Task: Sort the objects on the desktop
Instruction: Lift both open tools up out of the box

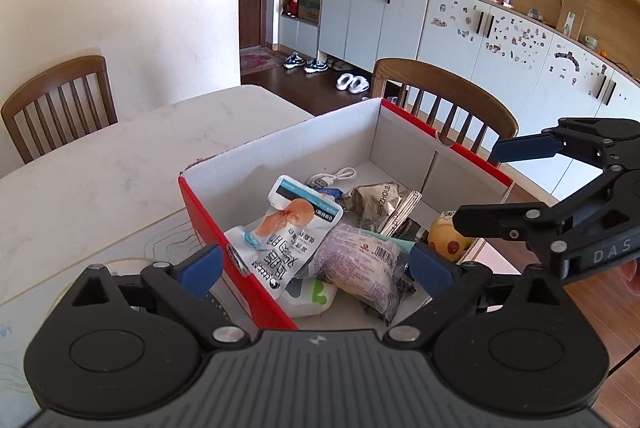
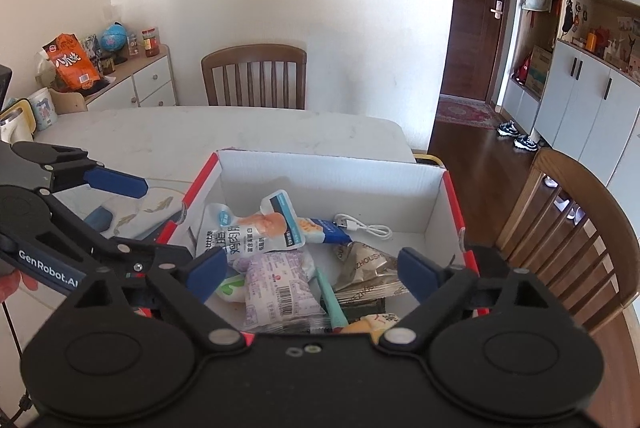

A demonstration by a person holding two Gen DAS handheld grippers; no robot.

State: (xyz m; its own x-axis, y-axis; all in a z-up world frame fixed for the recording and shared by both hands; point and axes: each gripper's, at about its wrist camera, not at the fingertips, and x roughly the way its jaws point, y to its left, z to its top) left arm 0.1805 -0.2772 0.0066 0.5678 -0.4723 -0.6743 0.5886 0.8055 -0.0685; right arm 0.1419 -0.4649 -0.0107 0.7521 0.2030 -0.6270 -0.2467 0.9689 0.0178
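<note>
Left gripper (image 1: 316, 268) and right gripper (image 2: 312, 274): both wide, empty, over the box (image 1: 280, 144) at the table's near edge. Snack packets (image 1: 292, 228) inside: light, soft, slippery; pinch at a sealed edge.

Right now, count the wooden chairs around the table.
2. One chair stands at the table's far side against the white wall; the other chair is at the table's end, behind the red-and-white box. More may be out of view.
</note>
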